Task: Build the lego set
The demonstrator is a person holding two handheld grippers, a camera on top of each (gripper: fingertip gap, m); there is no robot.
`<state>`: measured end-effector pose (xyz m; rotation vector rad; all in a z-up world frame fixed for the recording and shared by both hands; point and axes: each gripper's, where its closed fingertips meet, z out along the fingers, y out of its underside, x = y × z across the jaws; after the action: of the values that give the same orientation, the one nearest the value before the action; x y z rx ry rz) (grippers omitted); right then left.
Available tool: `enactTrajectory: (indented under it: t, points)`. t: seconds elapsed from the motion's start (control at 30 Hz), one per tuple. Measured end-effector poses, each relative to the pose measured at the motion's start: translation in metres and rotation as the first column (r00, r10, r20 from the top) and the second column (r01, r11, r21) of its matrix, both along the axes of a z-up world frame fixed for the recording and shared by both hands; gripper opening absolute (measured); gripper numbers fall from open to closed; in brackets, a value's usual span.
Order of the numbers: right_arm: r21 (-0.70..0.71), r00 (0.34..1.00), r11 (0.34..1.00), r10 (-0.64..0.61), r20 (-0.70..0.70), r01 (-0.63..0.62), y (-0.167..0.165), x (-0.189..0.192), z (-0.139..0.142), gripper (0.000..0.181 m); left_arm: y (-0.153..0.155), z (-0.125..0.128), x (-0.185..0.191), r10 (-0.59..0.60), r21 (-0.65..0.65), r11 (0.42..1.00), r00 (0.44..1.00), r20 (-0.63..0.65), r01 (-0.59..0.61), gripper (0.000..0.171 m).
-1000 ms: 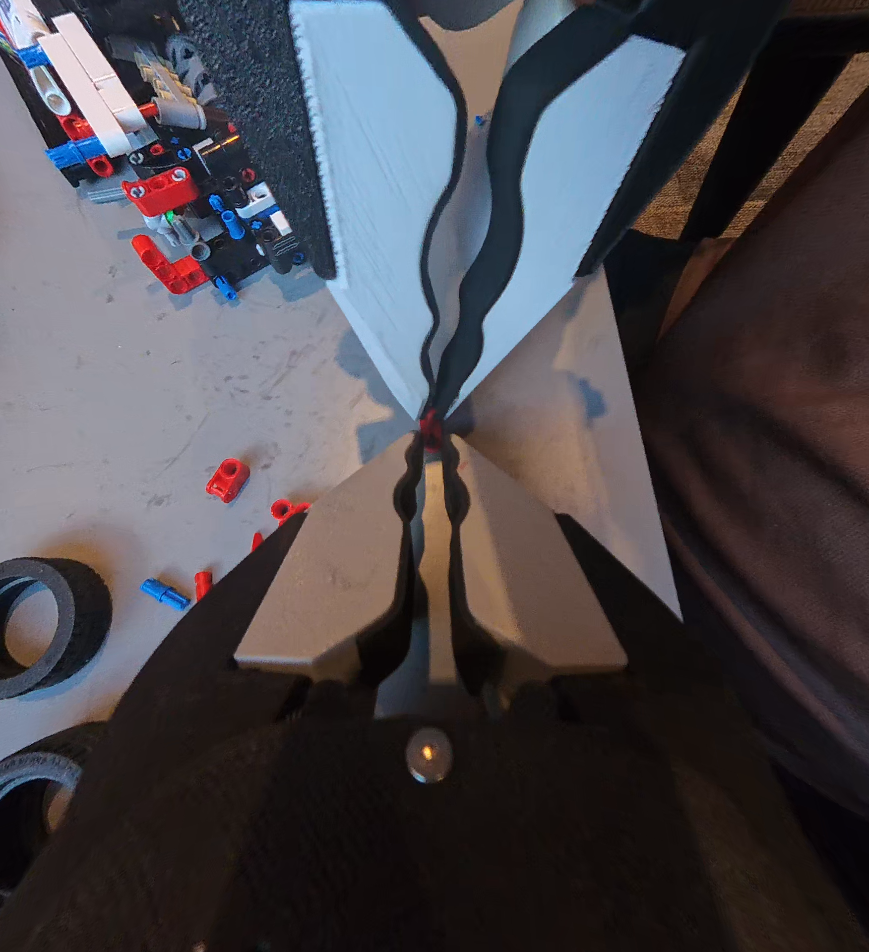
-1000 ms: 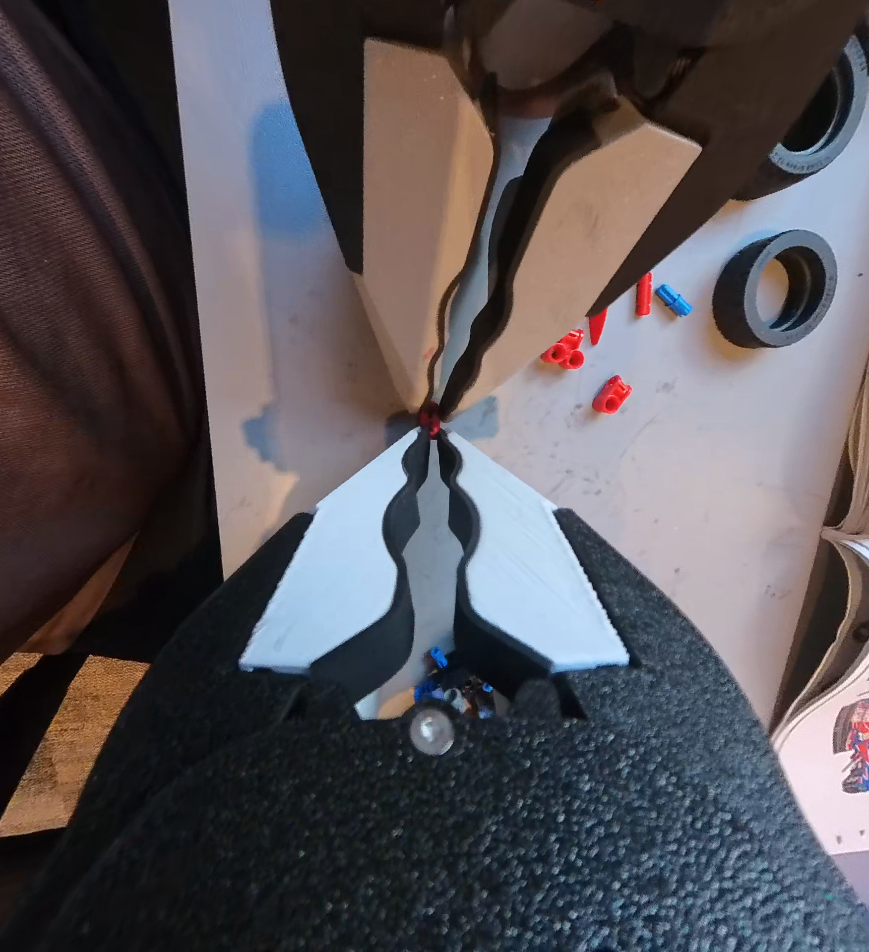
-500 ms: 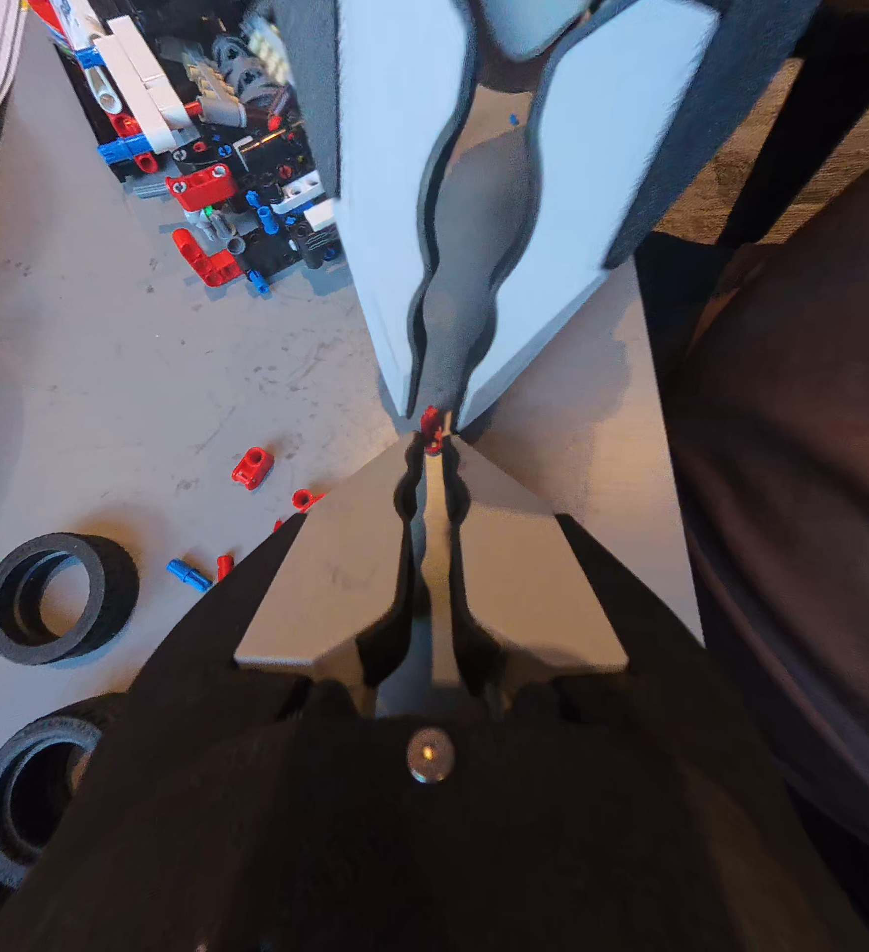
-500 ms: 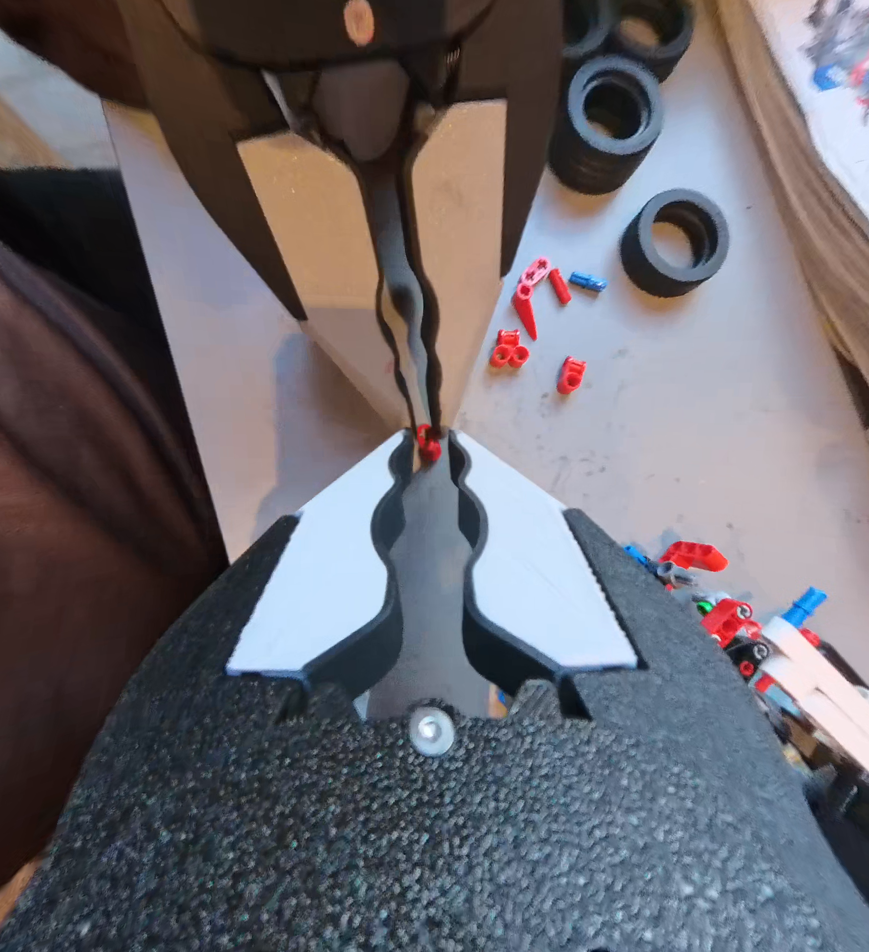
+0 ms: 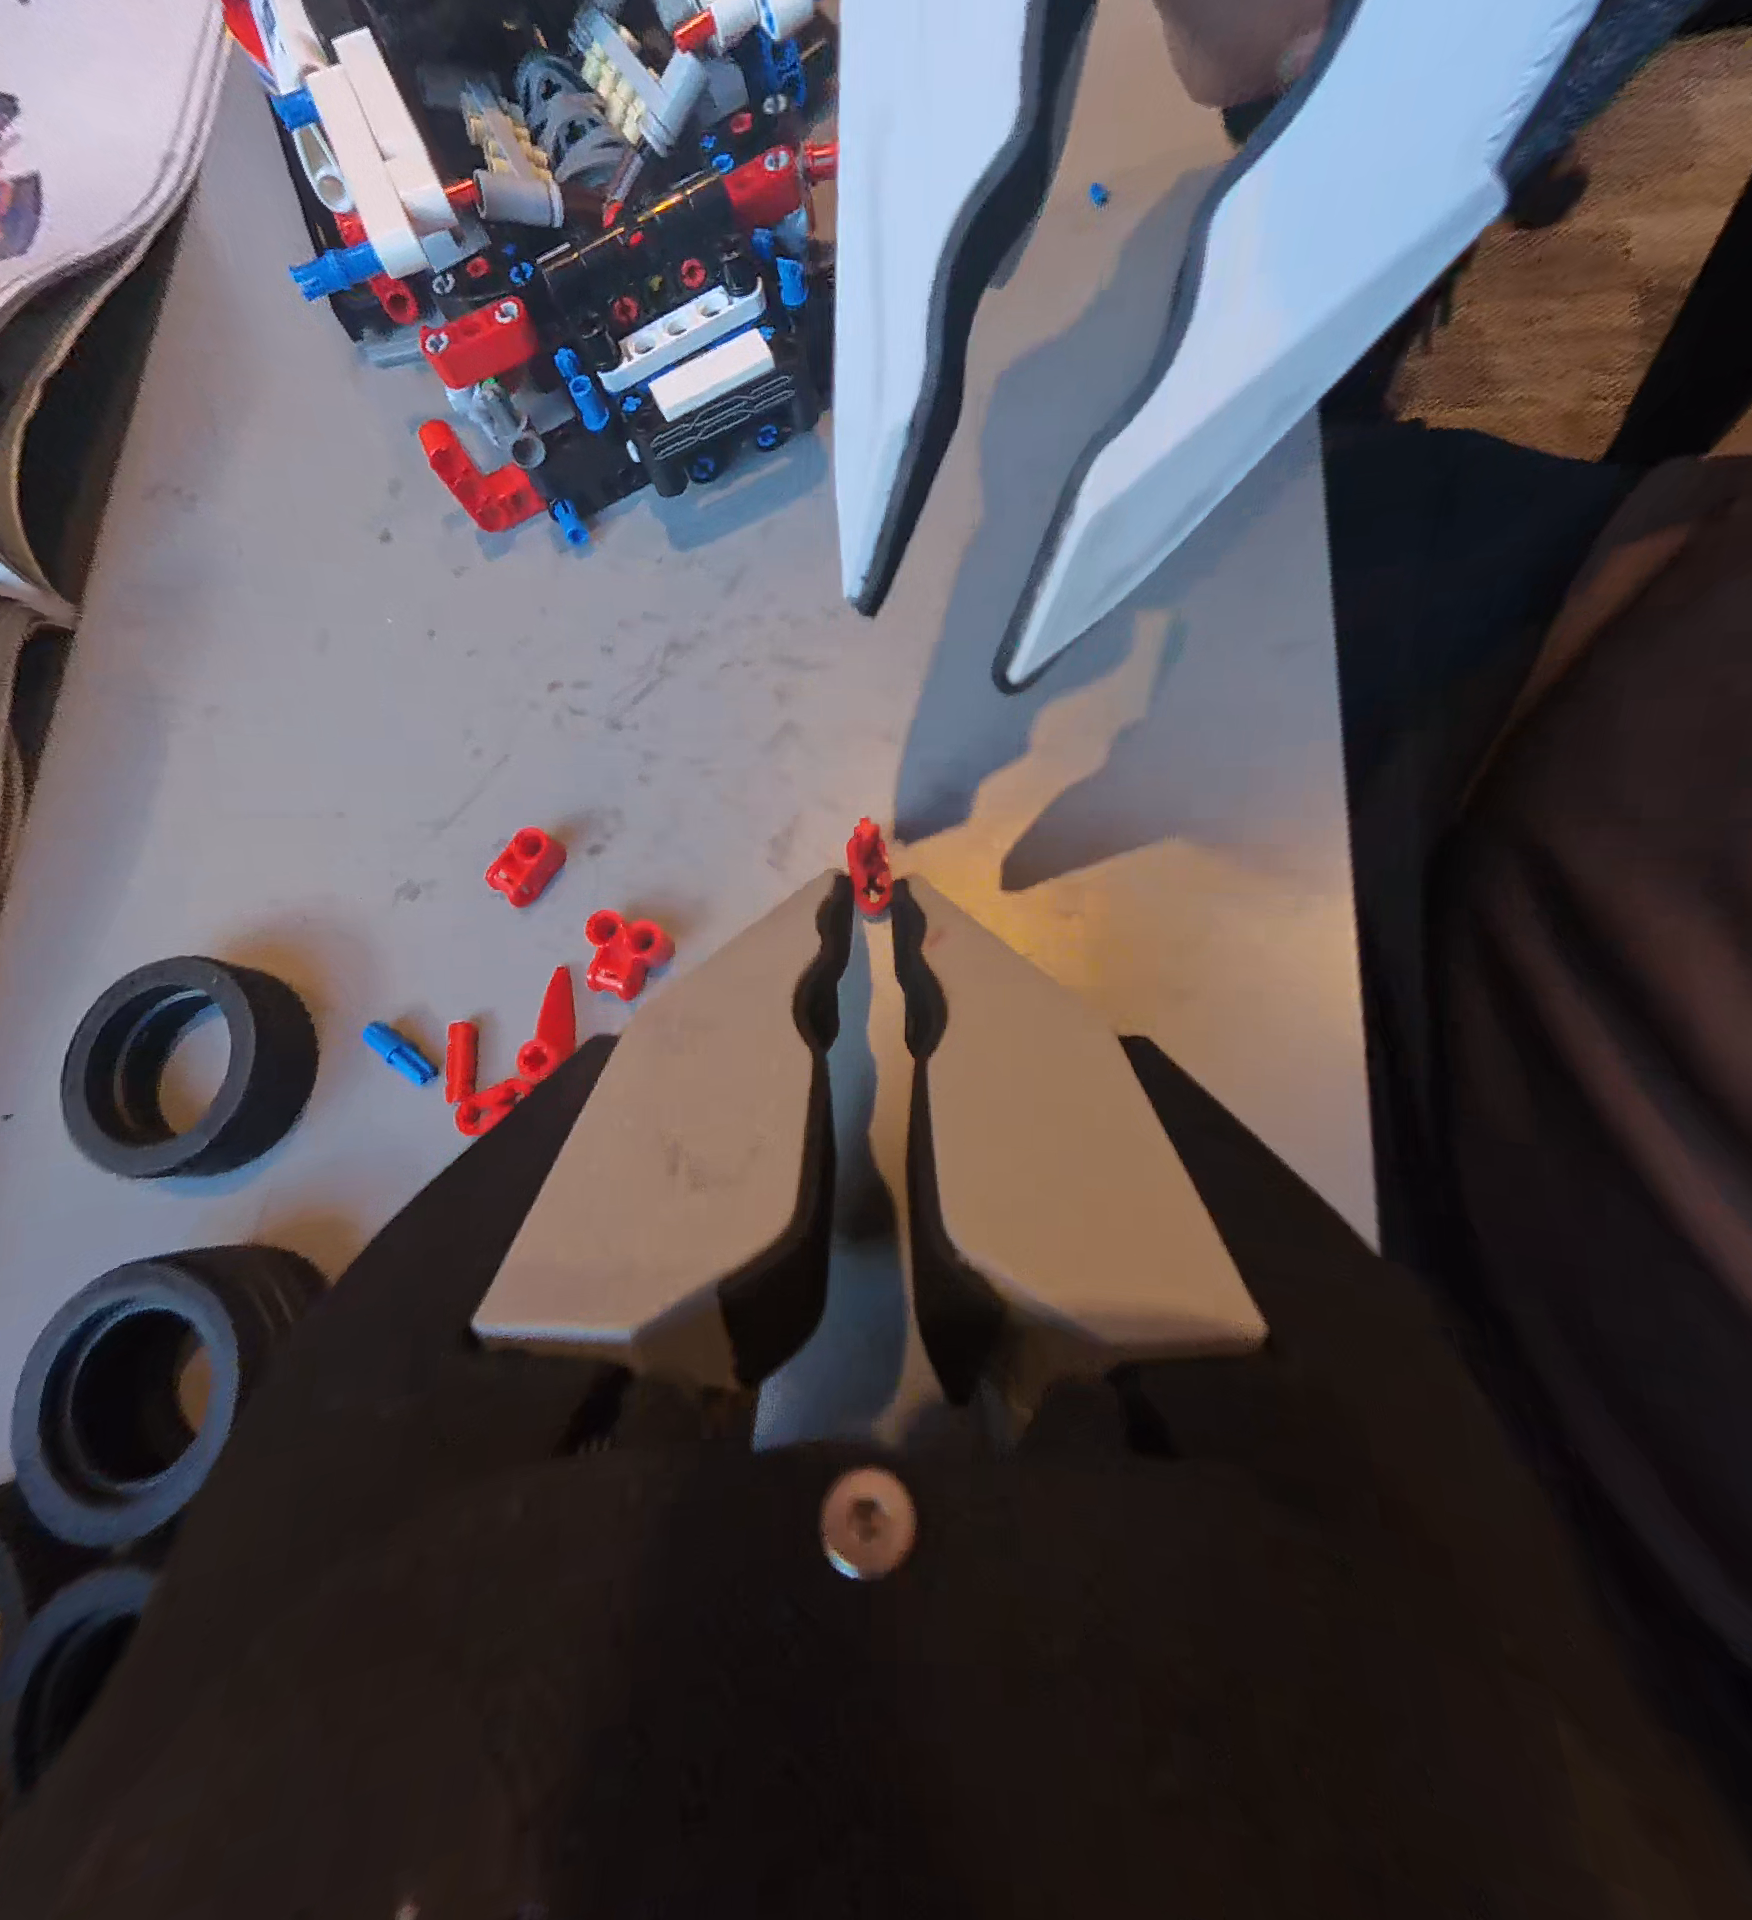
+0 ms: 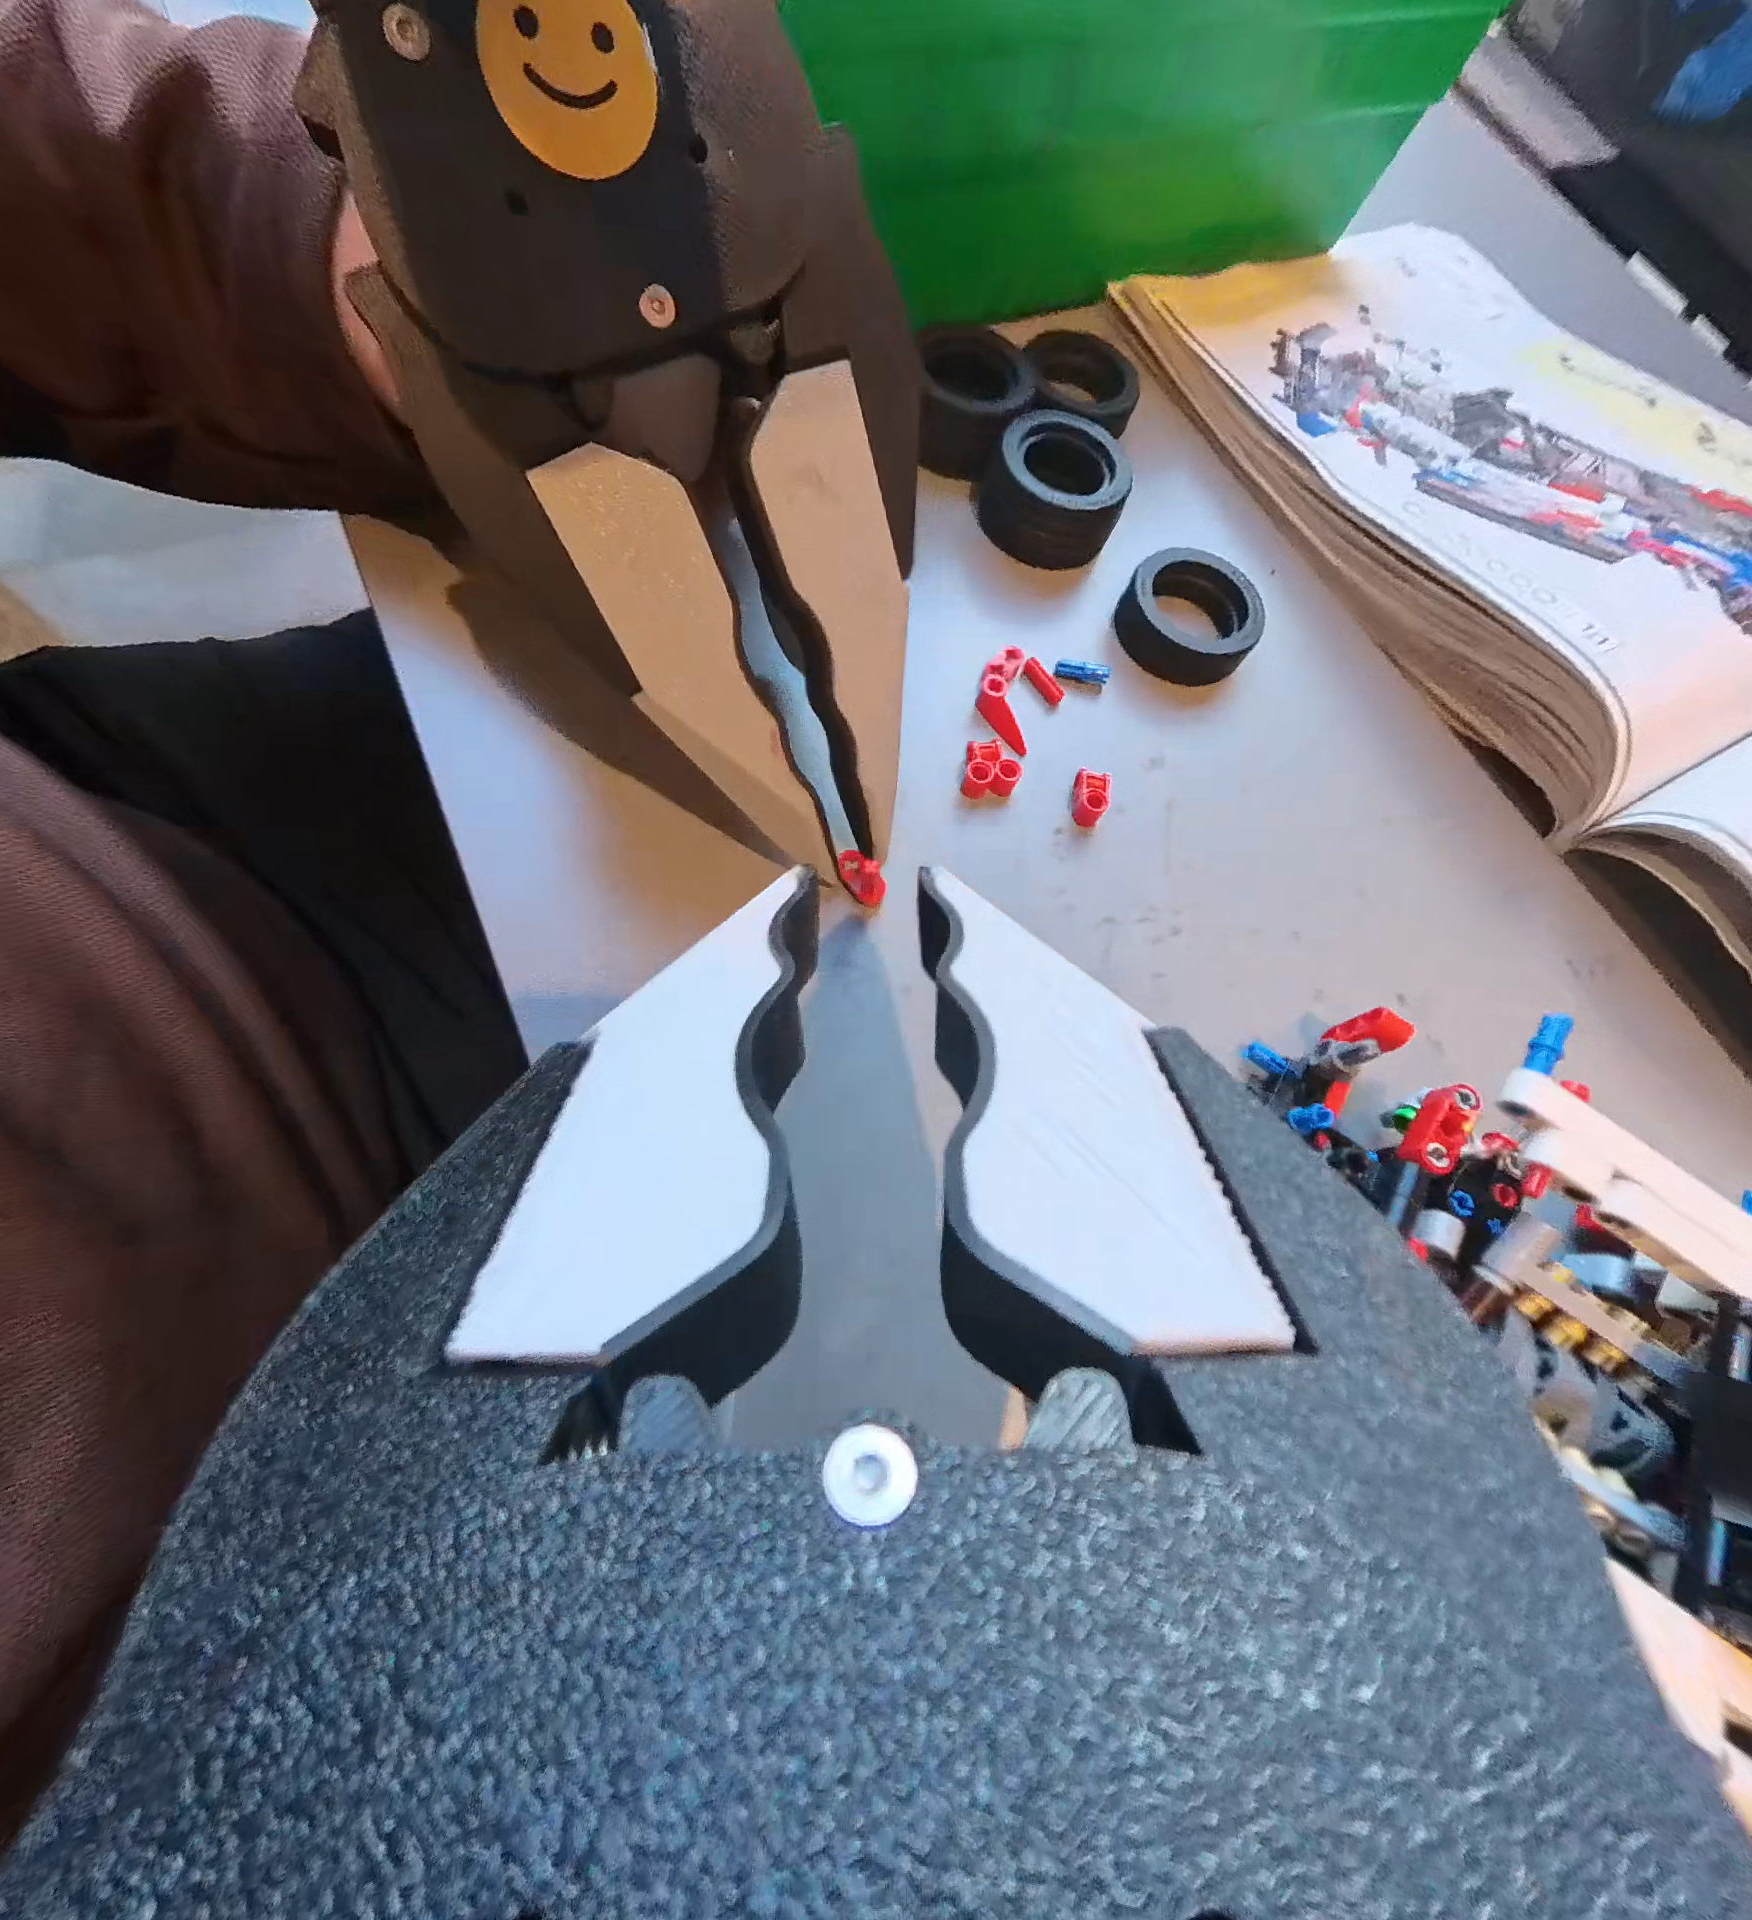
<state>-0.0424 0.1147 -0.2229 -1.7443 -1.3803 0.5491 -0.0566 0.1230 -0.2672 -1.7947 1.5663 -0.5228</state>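
Since the earlier frames the right gripper [image 6: 867, 883] has let go of the small red piece [image 5: 868, 878] and drawn back from it; its white fingers [image 5: 1142, 447] now stand parted with a clear gap, nothing between them, up at 12 o'clock in the left wrist view. Only the left gripper [image 5: 868, 902] holds the piece, its grey fingertips clenched on it above the grey table [image 5: 352, 707], near the table's edge.

Largest first: a green bin [image 6: 1080, 125] stands at 12 o'clock in the right wrist view; its inside is not visible. An open instruction book [image 6: 1474, 499] lies at 2 o'clock there. The half-built lego model [image 5: 581, 260], black with white, red and blue parts, sits at 11 o'clock in the left wrist view. Black tyres [image 6: 1054, 488] are grouped by the bin, three together, and a single tyre [image 5: 188, 1065] lies apart at 9 o'clock in the left wrist view. Just beside it lie loose red pieces [image 5: 628, 951] and a blue pin [image 5: 399, 1052], scattered on the table
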Motion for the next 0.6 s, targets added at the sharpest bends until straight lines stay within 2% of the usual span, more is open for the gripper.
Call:
enactTrajectory:
  t: [0.2,0.37,0.5,0.6]
  points:
    - [0.038,0.997,0.999,0.041,-0.058,-0.039,-0.009,-0.002,-0.006,0.018,0.004,0.001,-0.003,0.046,0.147,0.988,0.998,-0.030,-0.041,0.004]
    - [0.071,0.992,0.995,0.077,-0.103,-0.070,-0.015,-0.002,0.000,0.017,0.003,0.000,-0.004,0.071,0.024,0.997,0.997,-0.003,-0.071,0.004]
    - [0.019,0.978,0.997,0.081,-0.190,-0.078,-0.020,0.002,0.009,0.016,0.003,0.000,-0.004,0.080,-0.075,0.994,0.997,0.017,-0.078,0.004]
    - [0.007,0.971,0.998,0.062,-0.230,-0.062,-0.019,0.008,0.017,0.017,0.011,0.001,-0.008,0.141,-0.079,0.987,0.990,0.024,-0.139,0.033]
